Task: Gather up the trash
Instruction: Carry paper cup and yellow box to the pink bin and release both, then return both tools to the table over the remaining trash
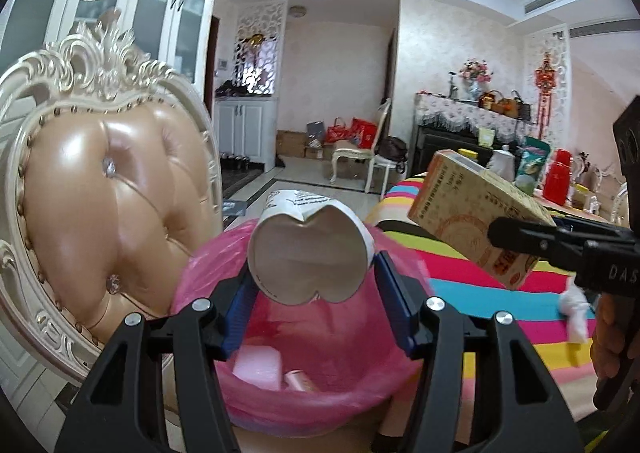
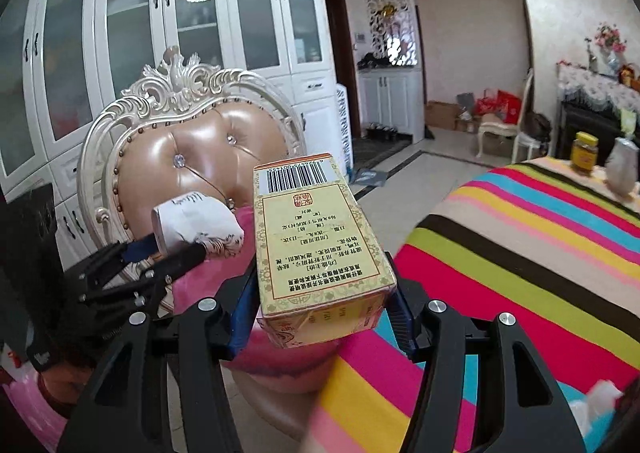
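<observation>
My left gripper (image 1: 312,281) is shut on a squashed white paper cup (image 1: 308,253), held over the bin lined with a pink bag (image 1: 208,281). The bin holds a pink foam piece (image 1: 256,369) and a small bottle (image 1: 300,379). My right gripper (image 2: 324,317) is shut on a yellow medicine box (image 2: 316,245), held just right of the bin; the box also shows in the left wrist view (image 1: 476,221). The right wrist view shows the left gripper (image 2: 176,257) with the cup (image 2: 196,221) at lower left.
A cream ornate chair with a tan leather back (image 1: 104,189) stands behind the bin. A table with a striped cloth (image 2: 520,237) lies to the right, with crumpled white tissue (image 1: 576,313) at its near edge and a yellow jar (image 2: 584,149) far back.
</observation>
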`<control>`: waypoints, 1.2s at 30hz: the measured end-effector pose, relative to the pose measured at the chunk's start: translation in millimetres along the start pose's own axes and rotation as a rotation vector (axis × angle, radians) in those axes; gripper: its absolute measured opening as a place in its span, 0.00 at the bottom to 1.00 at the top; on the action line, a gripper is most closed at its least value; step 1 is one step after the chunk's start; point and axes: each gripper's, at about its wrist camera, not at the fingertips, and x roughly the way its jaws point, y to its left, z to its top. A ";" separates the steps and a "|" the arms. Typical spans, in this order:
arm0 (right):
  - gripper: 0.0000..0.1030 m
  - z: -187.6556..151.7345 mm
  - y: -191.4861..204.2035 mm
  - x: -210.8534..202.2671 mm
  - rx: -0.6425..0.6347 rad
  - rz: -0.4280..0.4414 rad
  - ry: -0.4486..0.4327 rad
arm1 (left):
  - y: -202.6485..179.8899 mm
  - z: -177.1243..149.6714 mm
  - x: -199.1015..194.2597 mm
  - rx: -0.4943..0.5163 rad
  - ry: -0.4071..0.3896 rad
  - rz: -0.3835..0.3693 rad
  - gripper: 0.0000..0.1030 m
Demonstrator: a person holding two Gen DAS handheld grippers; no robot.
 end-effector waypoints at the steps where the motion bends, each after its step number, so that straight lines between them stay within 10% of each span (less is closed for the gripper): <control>1: 0.53 3.3 1.9 8.8 0.003 0.008 0.006 | 4.1 -1.0 5.2 -0.004 0.005 0.007 0.54; 6: 0.55 13.9 3.6 42.4 0.007 0.025 0.019 | 24.3 -8.0 28.9 -0.039 0.037 0.051 0.55; 10: 0.71 18.2 -0.7 60.8 0.038 0.033 0.020 | 44.2 -14.3 38.4 -0.090 0.055 0.112 0.74; 19: 0.71 -0.8 -9.6 15.7 0.027 -0.037 0.014 | 43.4 -24.6 10.1 -0.152 0.050 0.151 0.95; 36: 0.71 -112.8 -96.3 -156.3 0.174 -0.416 0.040 | -145.6 -36.7 0.0 0.074 0.126 -0.199 0.95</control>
